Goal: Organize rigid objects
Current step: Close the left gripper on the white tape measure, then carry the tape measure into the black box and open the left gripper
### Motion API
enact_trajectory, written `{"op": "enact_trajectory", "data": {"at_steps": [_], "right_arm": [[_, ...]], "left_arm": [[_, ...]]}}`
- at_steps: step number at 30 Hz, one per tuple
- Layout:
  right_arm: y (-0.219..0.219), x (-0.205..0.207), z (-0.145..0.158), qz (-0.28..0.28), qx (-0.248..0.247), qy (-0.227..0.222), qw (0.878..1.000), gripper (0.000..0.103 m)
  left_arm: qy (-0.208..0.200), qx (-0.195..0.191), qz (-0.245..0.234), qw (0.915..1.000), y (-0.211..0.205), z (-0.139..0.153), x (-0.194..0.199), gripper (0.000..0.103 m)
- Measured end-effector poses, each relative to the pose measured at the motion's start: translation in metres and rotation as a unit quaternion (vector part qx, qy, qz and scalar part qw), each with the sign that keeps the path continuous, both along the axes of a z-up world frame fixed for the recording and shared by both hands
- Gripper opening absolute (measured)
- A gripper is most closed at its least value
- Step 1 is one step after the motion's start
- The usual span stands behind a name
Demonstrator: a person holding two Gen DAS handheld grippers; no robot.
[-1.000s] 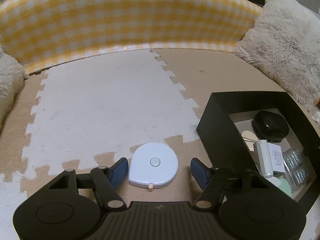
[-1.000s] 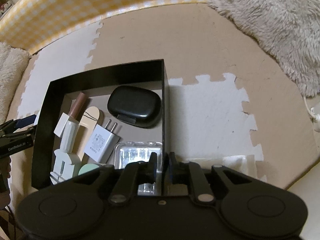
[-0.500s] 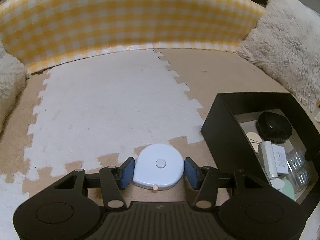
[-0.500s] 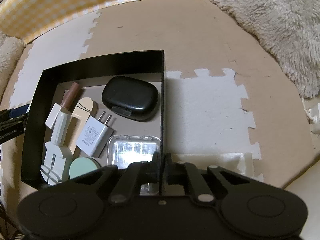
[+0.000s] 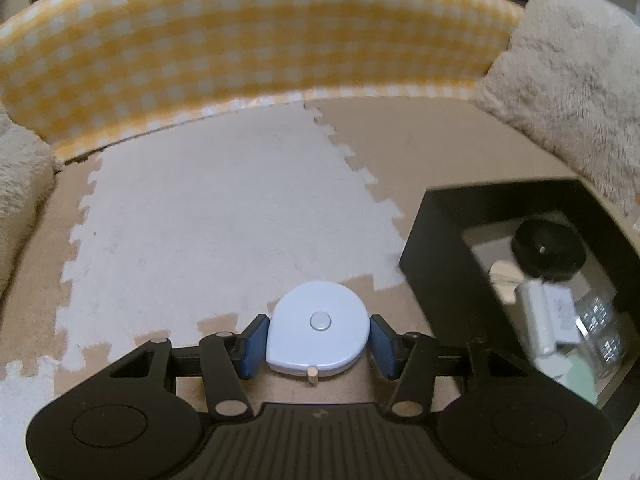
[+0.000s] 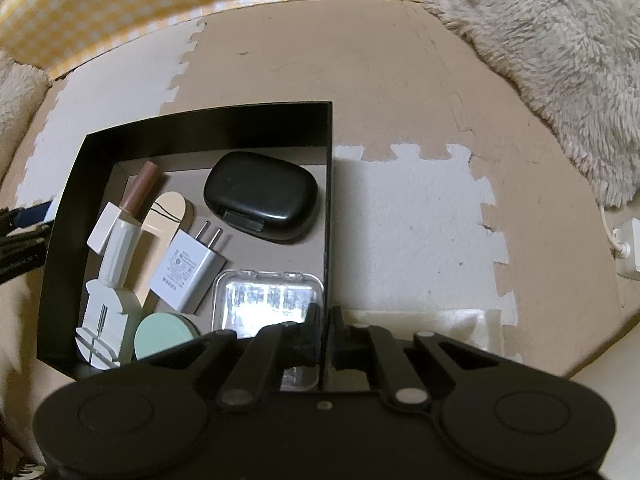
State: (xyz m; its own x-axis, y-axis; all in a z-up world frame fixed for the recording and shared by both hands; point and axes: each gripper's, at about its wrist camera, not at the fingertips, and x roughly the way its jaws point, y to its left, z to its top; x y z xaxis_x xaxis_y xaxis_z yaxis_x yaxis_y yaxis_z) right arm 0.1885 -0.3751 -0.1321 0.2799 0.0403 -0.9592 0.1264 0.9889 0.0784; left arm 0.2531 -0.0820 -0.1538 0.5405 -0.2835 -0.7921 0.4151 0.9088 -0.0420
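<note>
A pale blue, rounded tape measure [image 5: 318, 320] lies on the foam mat, and my left gripper [image 5: 318, 340] is shut on it, a blue pad pressed to each side. To its right stands an open black box [image 5: 440, 248]. My right gripper [image 6: 326, 314] is shut on the right wall of the black box [image 6: 200, 128], one finger inside and one outside. In the box lie a black case [image 6: 260, 196], a white charger plug [image 6: 188, 268], a clear plastic case [image 6: 268, 292], a lipstick [image 6: 138, 192] and a green disc [image 6: 164, 334].
White and tan foam puzzle tiles [image 5: 220, 220] cover the floor. A yellow checked bolster [image 5: 240, 48] runs along the back, with a fluffy pillow [image 5: 568, 92] at the right. A white adapter [image 6: 628, 248] and its cord lie at the far right; a pale cloth [image 6: 440, 320] lies by the box.
The left jaws came in from wide apart and now press on the tape measure. The right jaws closed the last small gap onto the box wall.
</note>
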Motion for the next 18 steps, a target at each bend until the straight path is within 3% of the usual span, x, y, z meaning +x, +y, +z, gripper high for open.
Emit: {"op": "enact_trajectory", "data": {"at_steps": [10, 14, 18], "right_arm": [[0.002, 0.002, 0.0, 0.008, -0.008, -0.004, 1.0, 0.005], [0.004, 0.003, 0.0, 0.014, -0.01, -0.006, 1.0, 0.005], [0.006, 0.004, -0.001, 0.019, -0.013, -0.007, 1.0, 0.005]], "left_arm": [[-0.042, -0.074, 0.011, 0.9963, -0.005, 0.052, -0.008, 0.054], [-0.048, -0.101, -0.014, 0.9937, -0.021, 0.066, -0.015, 0.054], [-0.036, -0.096, -0.06, 0.9929, -0.053, 0.066, -0.023, 0.054]]}}
